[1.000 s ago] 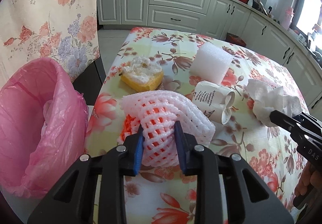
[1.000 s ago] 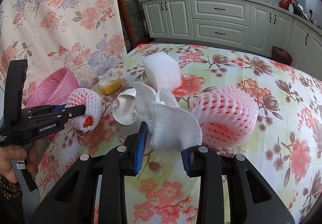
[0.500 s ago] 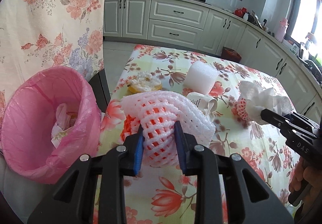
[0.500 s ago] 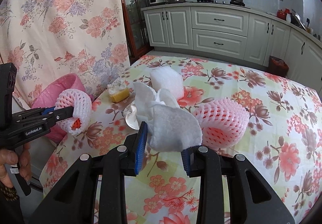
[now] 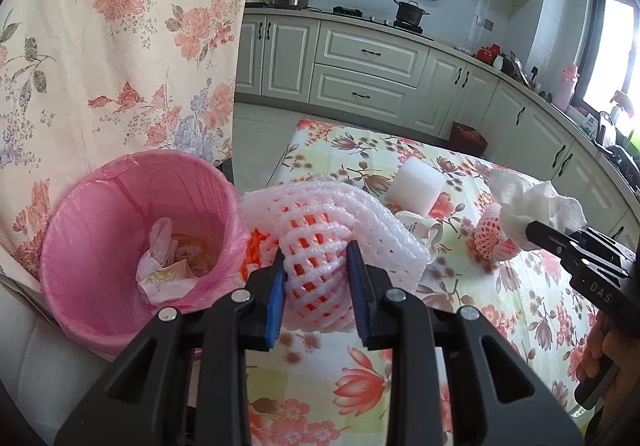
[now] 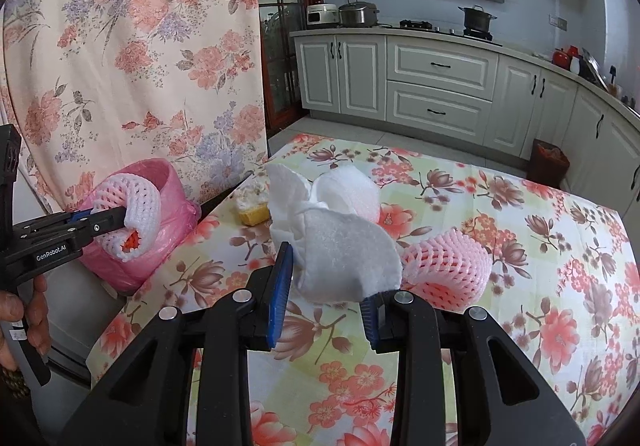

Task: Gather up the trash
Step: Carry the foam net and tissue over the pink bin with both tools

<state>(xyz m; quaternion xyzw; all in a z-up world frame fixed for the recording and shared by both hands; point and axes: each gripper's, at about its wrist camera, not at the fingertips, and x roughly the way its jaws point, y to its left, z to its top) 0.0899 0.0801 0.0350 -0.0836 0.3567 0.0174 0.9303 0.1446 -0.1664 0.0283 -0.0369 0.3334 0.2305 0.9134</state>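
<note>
the left gripper (image 5: pixel 316 282) is clamped on a pink foam net (image 5: pixel 320 230), held off the table (image 5: pixel 360 378) at its left edge, just beside the pink-lined bin (image 5: pixel 100 230) standing off that edge. the right gripper (image 6: pixel 326 286) pinches a white tissue wad (image 6: pixel 344 254) above the table's middle. open cloth lies toward the near edge. counted: two foam nets, one held, one (image 6: pixel 448 266) lying mid-table; one white foam block (image 5: pixel 416 185); one yellow cake piece (image 6: pixel 252 205) at the left edge; one bin.
</note>
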